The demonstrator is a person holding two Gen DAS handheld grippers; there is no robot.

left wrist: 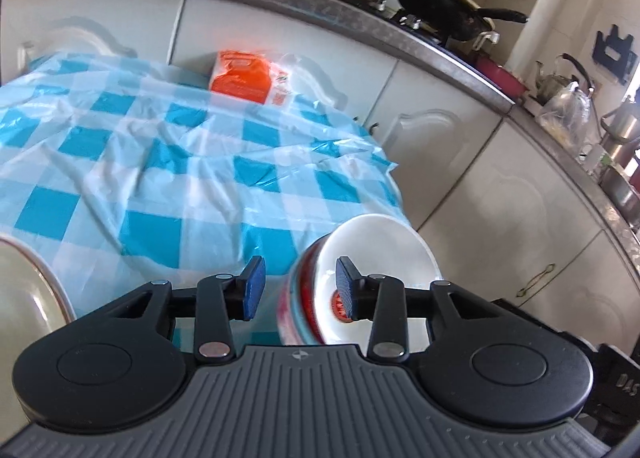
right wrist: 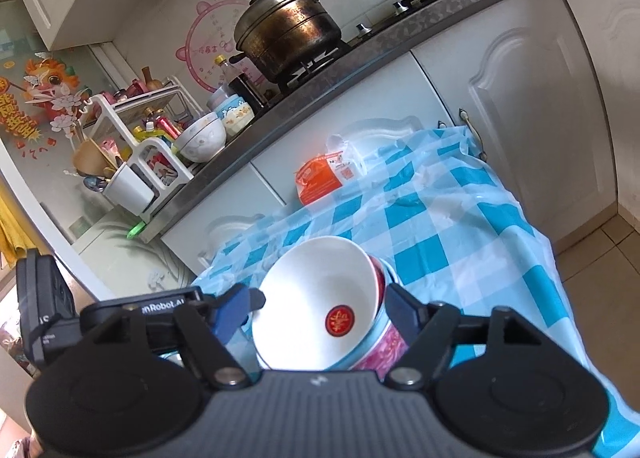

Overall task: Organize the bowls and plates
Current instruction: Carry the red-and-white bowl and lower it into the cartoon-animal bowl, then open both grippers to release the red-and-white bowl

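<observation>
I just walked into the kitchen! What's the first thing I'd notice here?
Probably the white bowl with a red seal inside, tilted between the fingers of both grippers, with the right gripper straddling it. Under it spreads a bright blue-and-white checked tablecloth, with an orange packet at its far edge. Behind, a big steel pot sits on the stove.

Bowl point(right wrist: 320, 298): white inside, red round emblem at bottom, red and pink pattern with blue band outside; tilted, mouth toward right wrist camera | above blue-checked cloth | second white dish point(left wrist: 24, 294): only partly visible at left edge, left wrist view
</observation>
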